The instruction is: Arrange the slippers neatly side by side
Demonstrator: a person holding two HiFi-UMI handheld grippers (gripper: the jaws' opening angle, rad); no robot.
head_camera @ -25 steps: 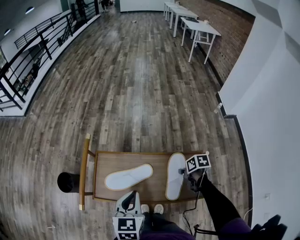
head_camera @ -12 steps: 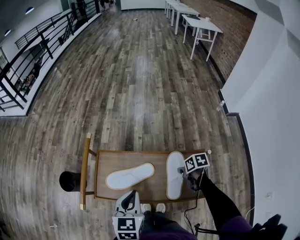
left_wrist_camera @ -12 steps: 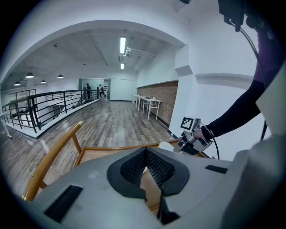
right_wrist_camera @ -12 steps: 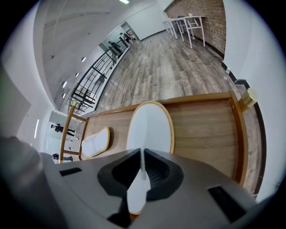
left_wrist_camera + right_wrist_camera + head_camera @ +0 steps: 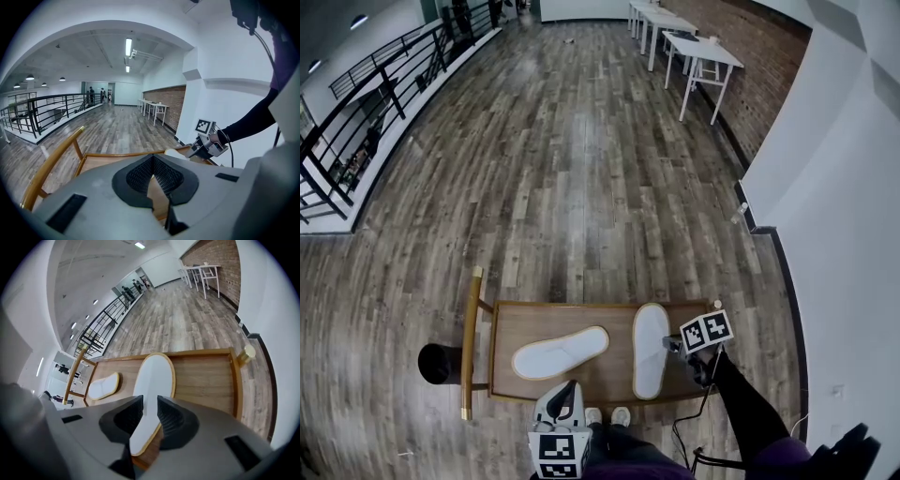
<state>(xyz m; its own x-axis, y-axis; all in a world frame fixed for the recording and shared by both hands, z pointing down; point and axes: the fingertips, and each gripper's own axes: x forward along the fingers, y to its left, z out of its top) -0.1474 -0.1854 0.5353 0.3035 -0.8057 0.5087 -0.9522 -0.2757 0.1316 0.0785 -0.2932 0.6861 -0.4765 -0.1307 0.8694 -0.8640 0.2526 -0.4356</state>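
Right gripper (image 5: pixel 150 405) jaws just opened: apart now, pads off the right slipper (image 5: pixel 154 380) and backing off toward 3 o'clock. That slipper lies flat, toe to 12. Left slipper (image 5: pixel 560 353) sits at its 9 o'clock, well apart and skewed toward 2 — that's the next job. Left gripper (image 5: pixel 152 160) is closed and empty.

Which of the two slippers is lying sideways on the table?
The left slipper: it lies almost crosswise on the table, while the right slipper points straight ahead.
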